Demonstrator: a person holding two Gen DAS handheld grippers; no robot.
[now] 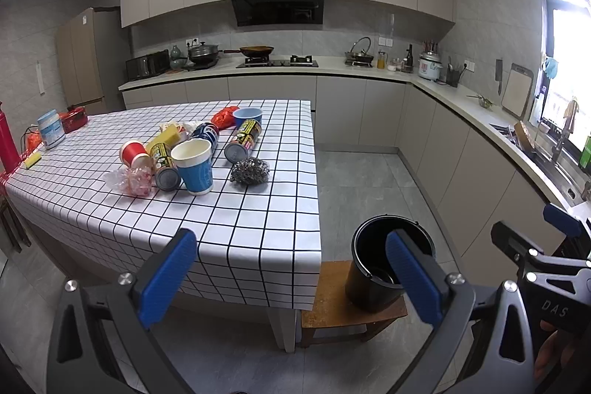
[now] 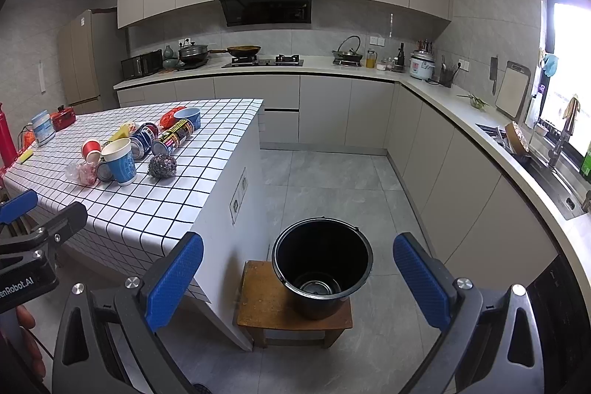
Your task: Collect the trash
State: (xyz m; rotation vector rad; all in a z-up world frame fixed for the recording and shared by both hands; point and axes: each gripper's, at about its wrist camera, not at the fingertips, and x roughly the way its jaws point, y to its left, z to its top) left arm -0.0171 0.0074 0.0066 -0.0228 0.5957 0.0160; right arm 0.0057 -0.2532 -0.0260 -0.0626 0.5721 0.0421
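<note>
Trash lies in a heap on the checked tablecloth [image 1: 240, 231]: a blue paper cup [image 1: 194, 168], a red cup [image 1: 133, 152], several cans [image 1: 243, 139], crumpled plastic [image 1: 129, 180] and a steel-wool ball [image 1: 250, 171]. A black bucket [image 2: 322, 264] stands on a low wooden stool [image 2: 258, 305] by the table's right end. My left gripper [image 1: 290, 236] is open and empty, held before the table's near corner. My right gripper [image 2: 298, 239] is open and empty, above and in front of the bucket.
A blue bowl [image 1: 247, 116], a red bag [image 1: 225, 117], a white tub [image 1: 51, 130] and a red bottle [image 1: 7, 139] also stand on the table. Counters with a stove [image 1: 277, 62] and a sink [image 2: 546, 165] run along the back and right. Grey floor [image 2: 332, 180] lies between.
</note>
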